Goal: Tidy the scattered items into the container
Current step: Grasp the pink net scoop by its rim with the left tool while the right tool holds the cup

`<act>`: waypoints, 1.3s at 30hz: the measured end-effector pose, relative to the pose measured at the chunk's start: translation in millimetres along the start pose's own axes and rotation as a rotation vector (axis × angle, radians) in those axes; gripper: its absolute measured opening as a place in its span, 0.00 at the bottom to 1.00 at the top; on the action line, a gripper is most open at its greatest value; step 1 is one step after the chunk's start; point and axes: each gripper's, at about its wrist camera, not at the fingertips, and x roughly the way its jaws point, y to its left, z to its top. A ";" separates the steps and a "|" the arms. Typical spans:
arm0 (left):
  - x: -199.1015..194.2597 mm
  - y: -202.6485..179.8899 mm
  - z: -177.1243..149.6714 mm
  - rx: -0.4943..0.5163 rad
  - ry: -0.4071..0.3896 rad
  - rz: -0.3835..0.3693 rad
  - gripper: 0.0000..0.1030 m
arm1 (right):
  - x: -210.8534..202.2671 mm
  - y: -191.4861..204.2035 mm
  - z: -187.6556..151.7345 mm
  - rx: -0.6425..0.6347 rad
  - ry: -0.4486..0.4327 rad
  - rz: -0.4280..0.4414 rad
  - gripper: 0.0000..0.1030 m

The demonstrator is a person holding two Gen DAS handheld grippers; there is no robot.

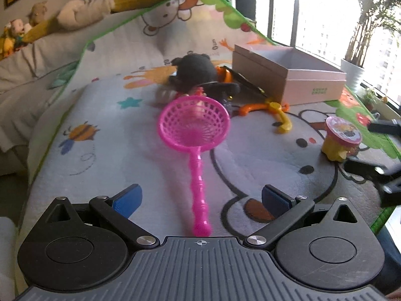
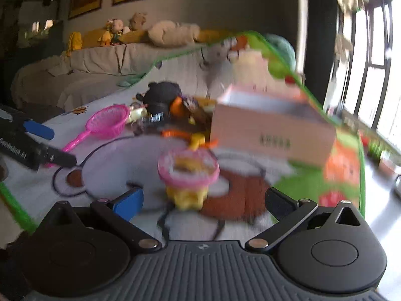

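Pink plastic scoop net (image 1: 194, 125) — mesh bowl, beaded handle — lies on mat; left gripper (image 1: 201, 198) spread; right gripper (image 2: 204, 200) spread.

Right wrist view smearing badly.
Blur is dissolving the box (image 2: 273, 128) lettering; the black plush (image 1: 194, 71) is hiding toys behind it.

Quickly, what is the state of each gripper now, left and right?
Left gripper: open, holding nothing; the pink net lies ahead between its fingers.
Right gripper: open, holding nothing; the yellow cup stands ahead.
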 end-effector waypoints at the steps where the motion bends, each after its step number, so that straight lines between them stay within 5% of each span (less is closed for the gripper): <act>1: 1.2 -1.3 0.4 0.002 -0.001 -0.001 1.00 | 5.4 1.8 3.4 -0.004 -0.002 0.003 0.96; 3: 2.6 -2.0 3.4 0.003 -0.012 -0.001 1.00 | 16.5 4.0 9.7 -0.015 0.026 0.026 0.66; 5: 3.6 -1.2 9.1 -0.006 -0.030 0.000 1.00 | 23.2 2.9 14.1 -0.002 0.063 0.047 0.53; 15: 41.6 -0.3 51.1 0.013 -0.061 0.055 1.00 | -6.0 -6.1 4.2 0.014 0.050 0.007 0.50; 23: 50.5 -6.0 54.3 0.035 -0.074 0.054 1.00 | -20.8 -12.4 0.8 0.018 0.024 -0.021 0.50; 24: 48.8 -7.0 54.2 0.039 -0.078 0.053 0.96 | -22.5 -13.0 1.2 0.017 0.019 -0.022 0.50; 27: 45.3 -9.6 54.6 0.054 -0.065 0.047 0.59 | -26.4 -15.3 1.5 0.014 0.007 -0.030 0.50; 33: 30.2 -19.8 47.3 0.065 -0.060 0.004 0.60 | -35.9 -21.7 -4.4 0.020 0.003 -0.050 0.50; 35: 21.9 -25.8 43.6 0.074 -0.080 -0.011 0.79 | -39.4 -25.0 -7.2 0.025 0.009 -0.060 0.50; 36: 19.1 -27.8 42.1 0.075 -0.098 0.003 0.98 | -41.2 -26.2 -8.5 0.026 0.010 -0.064 0.50; 39: 22.3 -23.1 42.0 0.055 -0.117 0.073 0.98 | -46.4 -27.5 -11.1 0.027 0.010 -0.067 0.50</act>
